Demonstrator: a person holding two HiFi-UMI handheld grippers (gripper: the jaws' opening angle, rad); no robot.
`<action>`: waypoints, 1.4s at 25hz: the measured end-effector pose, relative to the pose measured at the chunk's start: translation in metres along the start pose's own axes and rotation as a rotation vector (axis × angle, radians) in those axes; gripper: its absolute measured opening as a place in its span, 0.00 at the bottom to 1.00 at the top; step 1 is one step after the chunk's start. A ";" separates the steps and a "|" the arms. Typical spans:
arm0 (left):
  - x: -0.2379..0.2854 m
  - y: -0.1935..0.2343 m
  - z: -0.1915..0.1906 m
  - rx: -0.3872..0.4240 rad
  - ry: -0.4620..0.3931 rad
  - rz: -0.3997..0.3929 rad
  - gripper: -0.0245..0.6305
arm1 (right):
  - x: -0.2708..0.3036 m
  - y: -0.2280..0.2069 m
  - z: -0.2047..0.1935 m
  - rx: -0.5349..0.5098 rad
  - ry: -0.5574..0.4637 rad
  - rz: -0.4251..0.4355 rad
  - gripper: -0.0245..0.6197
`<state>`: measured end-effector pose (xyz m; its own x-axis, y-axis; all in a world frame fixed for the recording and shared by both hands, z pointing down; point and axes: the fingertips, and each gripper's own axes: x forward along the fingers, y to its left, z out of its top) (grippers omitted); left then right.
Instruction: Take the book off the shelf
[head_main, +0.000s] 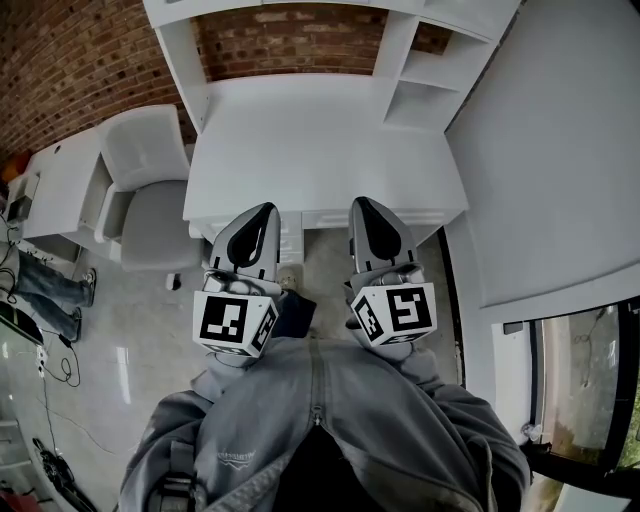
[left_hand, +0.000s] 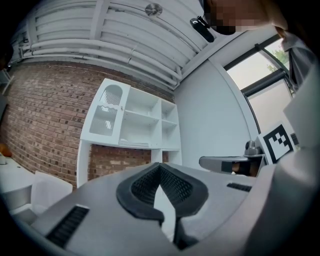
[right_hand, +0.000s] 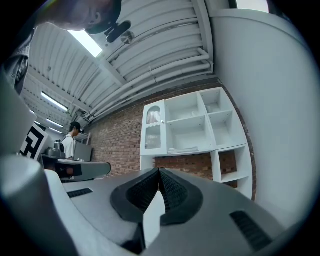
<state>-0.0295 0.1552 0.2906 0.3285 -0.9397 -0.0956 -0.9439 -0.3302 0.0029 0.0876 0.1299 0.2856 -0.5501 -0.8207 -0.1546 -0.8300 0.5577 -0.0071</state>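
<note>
A white shelf unit (left_hand: 142, 120) stands on a white desk (head_main: 300, 140) against a brick wall; it also shows in the right gripper view (right_hand: 192, 122). On its middle shelf lies a flat pale thing (left_hand: 134, 143), likely the book (right_hand: 184, 149). My left gripper (head_main: 268, 208) and right gripper (head_main: 358, 203) hang side by side over the desk's front edge, well short of the shelf. The jaws of both are shut with nothing between them, as seen along the left gripper (left_hand: 160, 166) and the right gripper (right_hand: 159, 171).
A white chair (head_main: 150, 190) stands left of the desk. A white wall panel (head_main: 560, 150) runs along the right. A person's legs (head_main: 45, 285) and cables (head_main: 55, 370) are on the floor at the left. Another person (right_hand: 70, 142) stands farther off.
</note>
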 end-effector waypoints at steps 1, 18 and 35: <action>0.003 0.001 0.000 0.000 -0.003 -0.005 0.05 | 0.001 -0.002 0.000 -0.003 -0.002 -0.005 0.08; 0.094 0.044 -0.017 -0.024 0.012 -0.038 0.05 | 0.081 -0.046 -0.020 -0.006 0.018 -0.033 0.08; 0.225 0.121 -0.020 -0.014 0.009 -0.082 0.05 | 0.231 -0.091 -0.033 -0.003 0.014 -0.010 0.08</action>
<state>-0.0694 -0.0976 0.2894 0.4048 -0.9103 -0.0869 -0.9134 -0.4070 0.0091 0.0328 -0.1145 0.2831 -0.5427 -0.8280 -0.1411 -0.8359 0.5488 -0.0056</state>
